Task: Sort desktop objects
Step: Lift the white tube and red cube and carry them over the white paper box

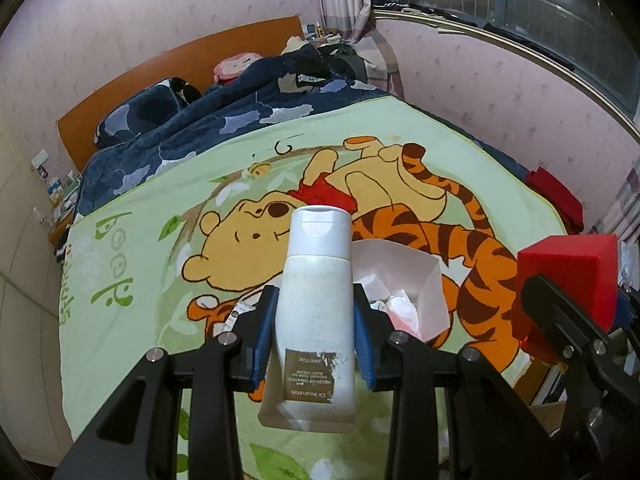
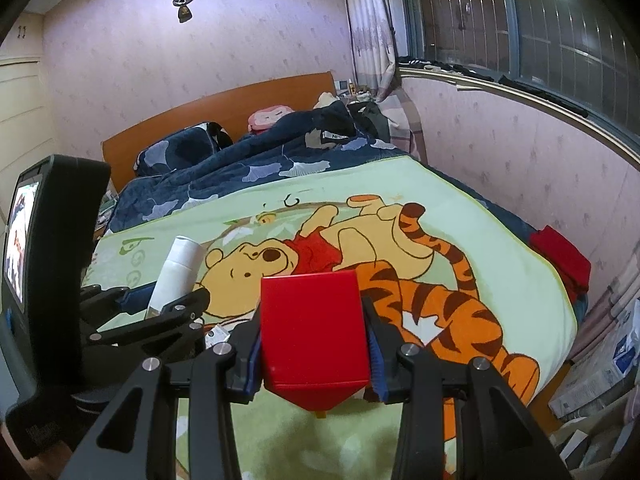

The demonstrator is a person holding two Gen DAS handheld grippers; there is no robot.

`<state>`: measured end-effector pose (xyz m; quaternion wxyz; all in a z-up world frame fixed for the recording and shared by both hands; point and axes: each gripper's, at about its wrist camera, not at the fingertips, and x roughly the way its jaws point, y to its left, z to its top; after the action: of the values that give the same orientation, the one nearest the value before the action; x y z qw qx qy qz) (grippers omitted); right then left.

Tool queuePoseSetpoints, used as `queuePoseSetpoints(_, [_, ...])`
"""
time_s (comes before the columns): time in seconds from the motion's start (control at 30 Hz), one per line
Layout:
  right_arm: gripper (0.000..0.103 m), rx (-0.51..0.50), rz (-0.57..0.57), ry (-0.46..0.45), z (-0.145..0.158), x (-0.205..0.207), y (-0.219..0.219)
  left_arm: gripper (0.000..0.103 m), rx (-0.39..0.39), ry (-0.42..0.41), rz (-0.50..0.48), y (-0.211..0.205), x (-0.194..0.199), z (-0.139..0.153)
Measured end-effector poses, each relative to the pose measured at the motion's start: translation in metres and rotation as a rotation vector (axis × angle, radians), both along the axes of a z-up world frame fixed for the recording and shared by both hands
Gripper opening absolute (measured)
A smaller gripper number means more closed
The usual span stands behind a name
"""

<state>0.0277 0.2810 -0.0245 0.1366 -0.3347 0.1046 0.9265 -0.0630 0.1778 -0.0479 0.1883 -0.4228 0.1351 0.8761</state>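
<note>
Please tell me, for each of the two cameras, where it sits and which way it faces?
Left wrist: on the left hand-held gripper, facing down the bed; grips a white bottle.
Right wrist: on the right hand-held gripper, same direction; grips a red box.
Shared: cartoon blanket; each view shows the other gripper.

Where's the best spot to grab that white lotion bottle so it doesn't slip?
Probably the flat-sided middle of the white lotion bottle, below its cap, coming from the crimped tail end. The body is widest and straightest there, and the left gripper already clamps it so, one pad on each side.
</note>
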Motion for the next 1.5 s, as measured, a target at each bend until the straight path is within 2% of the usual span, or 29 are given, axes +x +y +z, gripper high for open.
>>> queuePoseSetpoints(0.4, [0.041,-0.019,-0.007,-0.034,-0.015,-0.013,0.005,0.036,-0.028,-0.038,0.009,-0.001,-0.016,-0.018])
queuePoseSetpoints(1.2, [0.041,-0.042,-0.037,-0.107,-0.047,-0.063,0.023,0.036,-0.076,-0.113,-0.017,0.017,-0.065,-0.060])
queuePoseSetpoints(1.5, [0.041,-0.043,-0.037,-0.145,-0.066,-0.077,0.029,0.036,-0.103,-0.133,-0.016,0.024,-0.078,-0.080])
